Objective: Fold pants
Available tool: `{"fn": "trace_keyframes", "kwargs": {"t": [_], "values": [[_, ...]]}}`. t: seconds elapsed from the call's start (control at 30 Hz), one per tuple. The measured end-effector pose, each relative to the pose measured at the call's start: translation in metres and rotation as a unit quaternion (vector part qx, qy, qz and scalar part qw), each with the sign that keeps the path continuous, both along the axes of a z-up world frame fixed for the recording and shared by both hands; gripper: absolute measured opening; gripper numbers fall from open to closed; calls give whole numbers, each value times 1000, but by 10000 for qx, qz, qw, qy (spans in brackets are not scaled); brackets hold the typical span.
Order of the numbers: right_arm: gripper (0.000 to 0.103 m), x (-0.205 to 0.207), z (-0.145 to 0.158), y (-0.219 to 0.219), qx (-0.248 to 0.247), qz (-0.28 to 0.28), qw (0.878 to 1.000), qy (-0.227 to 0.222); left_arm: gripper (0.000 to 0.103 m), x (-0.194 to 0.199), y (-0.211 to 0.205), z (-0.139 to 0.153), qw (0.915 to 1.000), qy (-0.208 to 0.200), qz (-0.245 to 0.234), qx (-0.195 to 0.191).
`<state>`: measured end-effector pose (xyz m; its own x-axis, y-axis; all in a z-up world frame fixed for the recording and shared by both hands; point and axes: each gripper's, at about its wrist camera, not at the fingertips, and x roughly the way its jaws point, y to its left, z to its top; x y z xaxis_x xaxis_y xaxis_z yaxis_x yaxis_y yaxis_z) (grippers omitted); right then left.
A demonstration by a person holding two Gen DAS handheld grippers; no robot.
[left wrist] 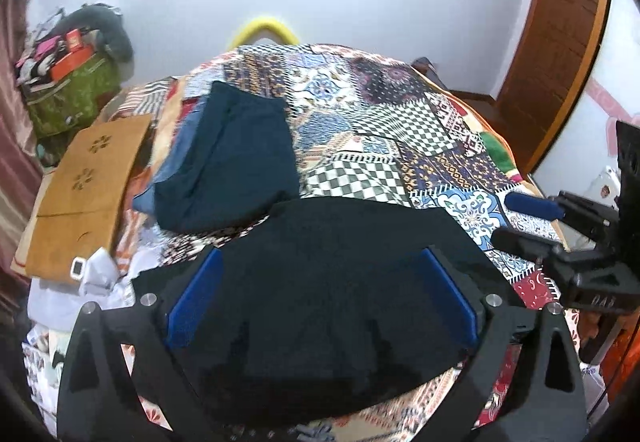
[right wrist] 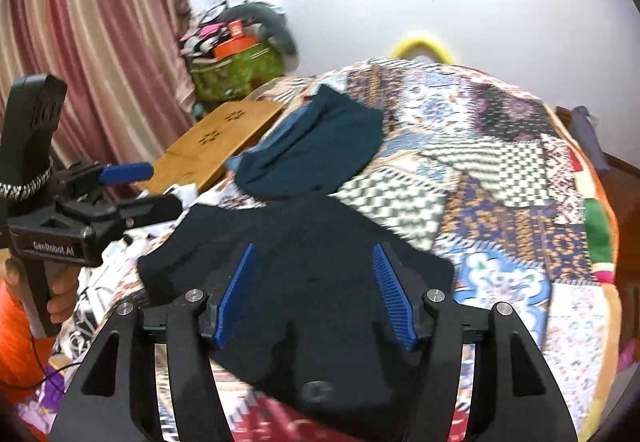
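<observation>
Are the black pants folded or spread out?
Folded: the black pants lie as a compact block on the quilt, no legs extending.

Black pants (left wrist: 332,282) are laid flat on the patchwork bedspread, already folded into a compact dark slab, with a button (right wrist: 316,390) seen at the near edge.

patchwork bed (left wrist: 400,129), black pants (left wrist: 340,282), teal garment (left wrist: 236,161), wooden board (left wrist: 88,185)

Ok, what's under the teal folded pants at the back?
A lighter blue garment pokes out along the left edge of the teal pants, both lying on the patterned quilt. How far the blue garment extends underneath is covered.
</observation>
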<state>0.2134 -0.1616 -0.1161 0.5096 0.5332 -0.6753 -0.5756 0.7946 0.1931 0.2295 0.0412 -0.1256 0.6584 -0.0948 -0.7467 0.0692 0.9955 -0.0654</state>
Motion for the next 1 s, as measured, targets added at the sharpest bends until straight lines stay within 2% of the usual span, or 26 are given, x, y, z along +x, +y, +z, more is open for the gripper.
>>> {"fn": "trace_keyframes", "kwargs": {"t": [0.13,0.27,0.43,0.57,0.63,0.7,0.77,1.0], "values": [[57,20,-14,-14,8,-145,9997,218,99,31,-15,-18,9993,323,-175,-14],[57,38,-42,-19,-23,-170,9980,612,99,58,-27,-46,9964,787,-296,-48],[57,55,-82,-23,10,-134,9909,1336,99,76,-35,-84,9894,1398,-389,-16],[57,53,-104,-22,-219,60,9856,1678,99,78,-40,-114,9813,1846,-512,179],[57,45,-111,-22,-394,163,9857,1628,101,72,-43,-121,9804,1815,-677,368],[57,34,-108,-26,-438,160,9884,1445,103,65,-43,-119,9815,1709,-711,485],[57,29,-105,-32,-397,100,9882,1473,103,60,-42,-117,9816,1676,-720,567],[57,10,-98,-49,-360,-170,9894,1399,103,43,-34,-111,9838,1628,-538,521]]}}
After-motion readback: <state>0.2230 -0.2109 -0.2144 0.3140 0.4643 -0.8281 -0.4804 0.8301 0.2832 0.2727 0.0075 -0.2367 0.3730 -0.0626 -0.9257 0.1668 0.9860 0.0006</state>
